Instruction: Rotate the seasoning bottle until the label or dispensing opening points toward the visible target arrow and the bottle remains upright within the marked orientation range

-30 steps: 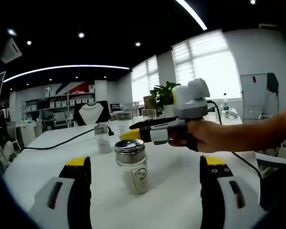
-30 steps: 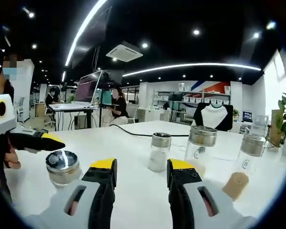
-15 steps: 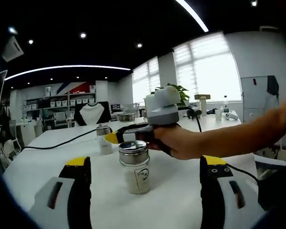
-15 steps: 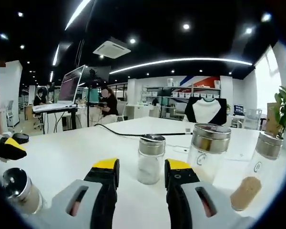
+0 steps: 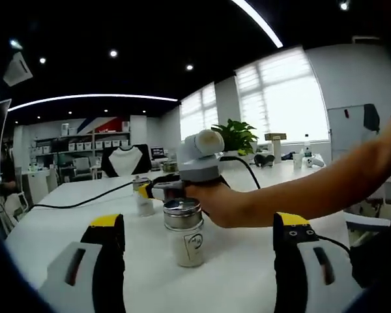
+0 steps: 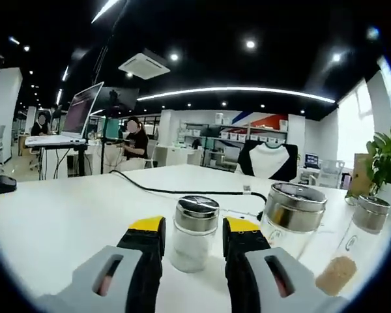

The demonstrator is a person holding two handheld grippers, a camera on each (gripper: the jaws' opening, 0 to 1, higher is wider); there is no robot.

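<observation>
Nearest in the right gripper view, my right gripper (image 6: 188, 229) stands with its yellow-tipped jaws a narrow gap apart, and a small glass seasoning bottle (image 6: 191, 232) with a steel cap and white powder rises in that gap. Whether it sits between the tips or just past them I cannot tell, and nothing is pinched yet. In the left gripper view, my left gripper (image 5: 199, 225) is spread wide and grips nothing; a labelled shaker jar (image 5: 184, 231) stands upright on the white table (image 5: 241, 261) ahead of it, between the jaws in the picture. My right hand (image 5: 215, 203) reaches past that jar toward the smaller bottle behind it.

Further off in the right gripper view, a larger steel-capped jar (image 6: 291, 218) stands to the right, then a bottle of brown spice (image 6: 355, 244). A black cable (image 6: 182, 192) trails across the table beyond.

I judge this to be the approach step. Next I would ease the jaws around the bottle's body, close gently, and twist about its upright axis. I see no arrow from here.
</observation>
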